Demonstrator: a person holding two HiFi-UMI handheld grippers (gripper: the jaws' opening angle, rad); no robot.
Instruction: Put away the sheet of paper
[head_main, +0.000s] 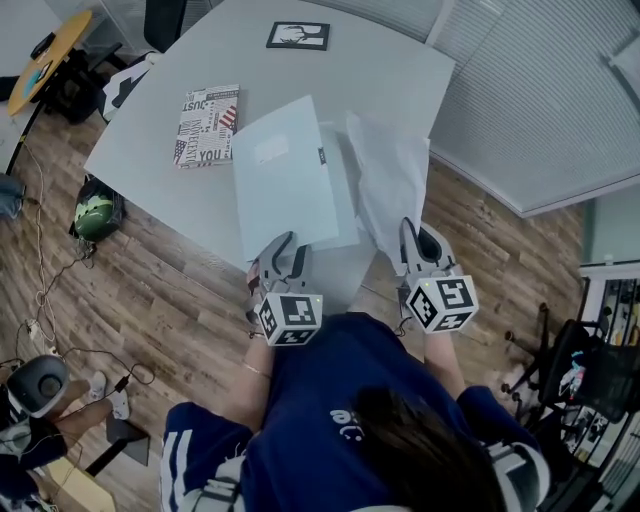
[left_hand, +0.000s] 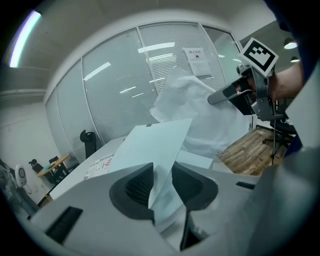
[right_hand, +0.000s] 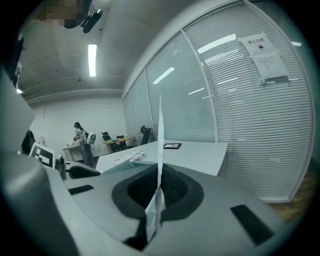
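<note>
The sheet of paper (head_main: 390, 175) is pinched at its near edge by the right tool (head_main: 418, 245), whose jaws are pressed together on it. In the right gripper view the sheet (right_hand: 160, 140) stands edge-on, rising straight up from between the pads of that tool (right_hand: 159, 192). From there it curves away over the near right part of the grey surface (head_main: 380, 70), lifted and slightly rumpled, just to the right of a pale blue folder (head_main: 285, 185). The left tool (head_main: 285, 250) is at the folder's near edge. Its jaws are spread, and the folder's raised cover (left_hand: 155, 145) passes slantwise through the gap between them without being squeezed (left_hand: 162, 185). In the left gripper view the white sheet (left_hand: 200, 115) billows beyond the cover, with the right tool (left_hand: 235, 92) holding it at the right. Farther left on the surface lies a printed book (head_main: 207, 125), well apart from the folder. A small black-framed picture (head_main: 298, 35) lies at the far side.
</note>
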